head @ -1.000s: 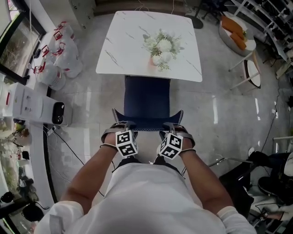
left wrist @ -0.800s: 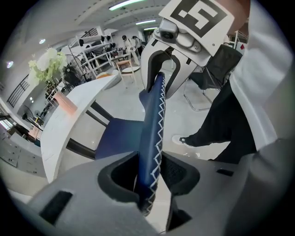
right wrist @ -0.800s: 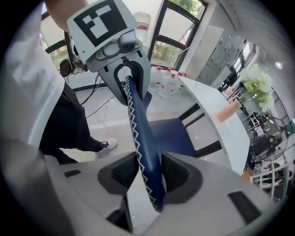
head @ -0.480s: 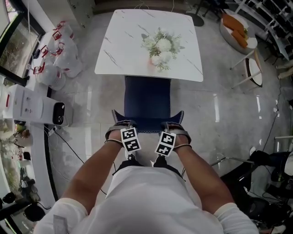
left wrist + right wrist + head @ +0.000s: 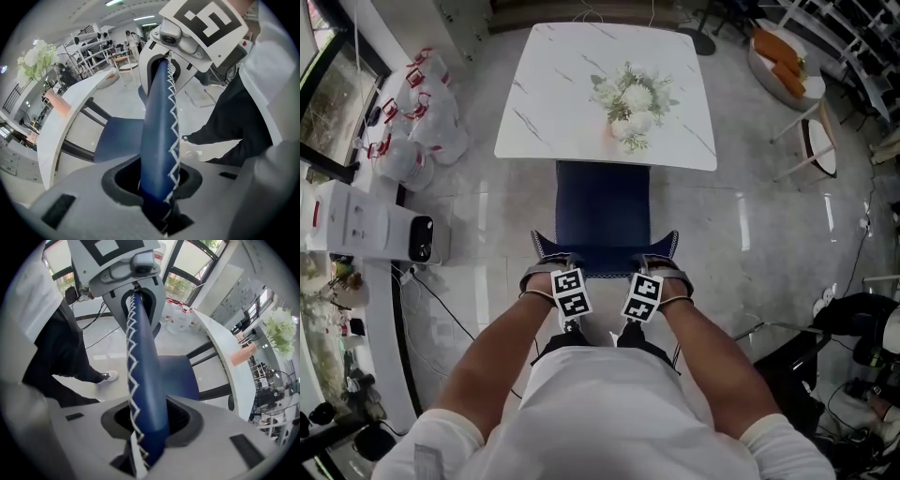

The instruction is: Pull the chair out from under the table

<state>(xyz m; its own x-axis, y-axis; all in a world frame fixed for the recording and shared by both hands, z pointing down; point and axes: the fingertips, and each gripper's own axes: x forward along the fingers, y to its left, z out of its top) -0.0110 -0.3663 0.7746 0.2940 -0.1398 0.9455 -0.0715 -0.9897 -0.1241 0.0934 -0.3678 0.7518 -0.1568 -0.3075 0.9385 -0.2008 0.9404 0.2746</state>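
A dark blue chair (image 5: 602,211) stands with its seat partly under the white marble table (image 5: 553,103). Its backrest (image 5: 602,255), edged with white zigzag stitching, faces me. My left gripper (image 5: 565,267) sits over the left part of the backrest's top edge and my right gripper (image 5: 645,267) over the right part. Both point steeply down. In the left gripper view the backrest (image 5: 157,131) runs up between the jaws of the left gripper (image 5: 157,185); the right gripper view shows the backrest (image 5: 143,380) in the right gripper (image 5: 147,427). Both sets of jaws have just been closing onto it.
A vase of white flowers (image 5: 628,98) stands on the table. White bags (image 5: 422,103) and a white appliance (image 5: 375,220) are at the left, with cables (image 5: 441,300) on the floor. A round side table (image 5: 783,66) and black gear (image 5: 844,347) are at the right.
Both grippers have sunk onto the backrest's top edge and drawn a little closer together. The chair and table have not moved.
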